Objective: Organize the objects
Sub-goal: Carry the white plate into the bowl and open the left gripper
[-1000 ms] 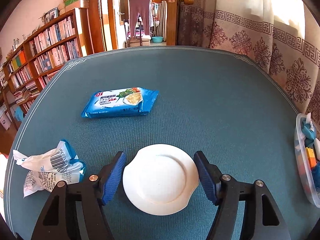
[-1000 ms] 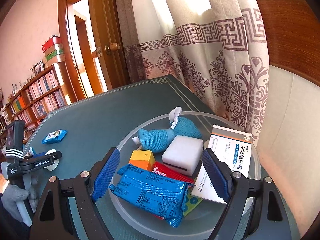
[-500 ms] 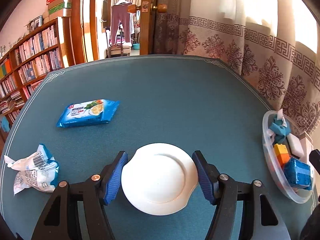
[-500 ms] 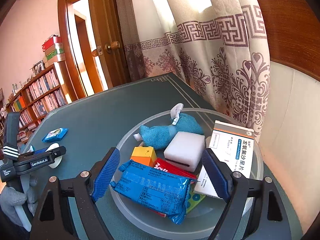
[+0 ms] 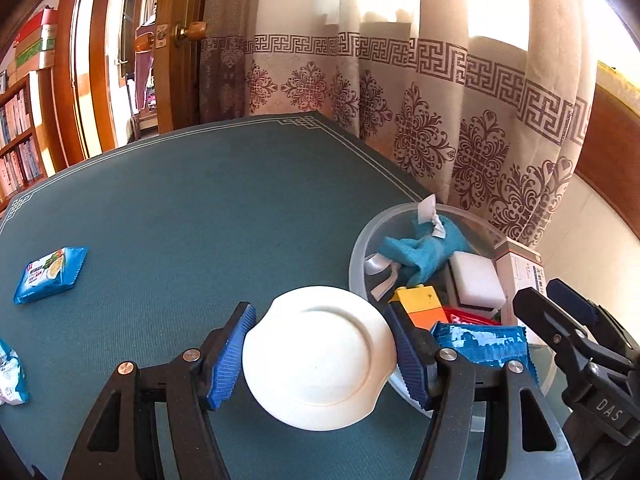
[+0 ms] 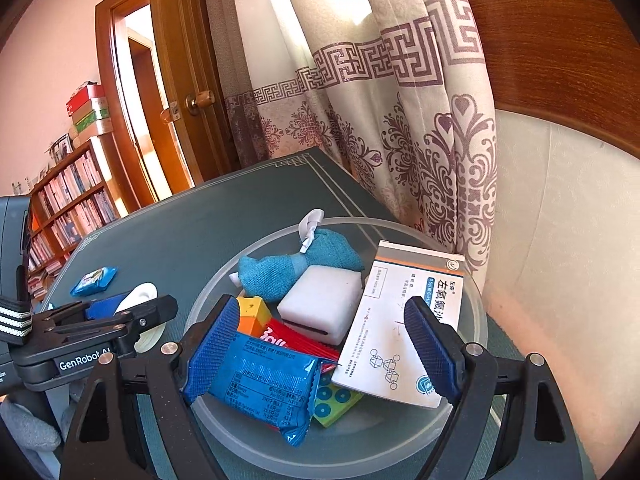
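Since a second ago I've swung the left gripper (image 5: 320, 354) across the table (image 5: 200, 208), still carrying the plate (image 5: 318, 356), and the bowl (image 5: 358, 248) that was barely peeking in at the edge now sits right beside it. The plate's clamped rim to rim between the blue pads (image 5: 228, 354), held just above the cloth, its right edge overlapping the bowl's near rim from my view.

The bowl's packed: teal cloth (image 5: 420, 246), white block (image 5: 476, 280), yellow-orange brick (image 5: 420, 300), a red packet (image 6: 298, 340), a blue snack pack (image 6: 264, 384) and a medicine box (image 6: 404, 320) leaning on the far side.

The right gripper (image 6: 320, 352) hasn't budged. It's parked over the bowl with its jaws wide, nothing pinched, the blue pack and box just lying between them.

Left of the bowl, well away, there's another blue packet (image 5: 50, 274) on the table, and a crumpled wrapper (image 5: 10, 374) at the frame's edge. Curtain (image 5: 440, 120) behind the bowl.
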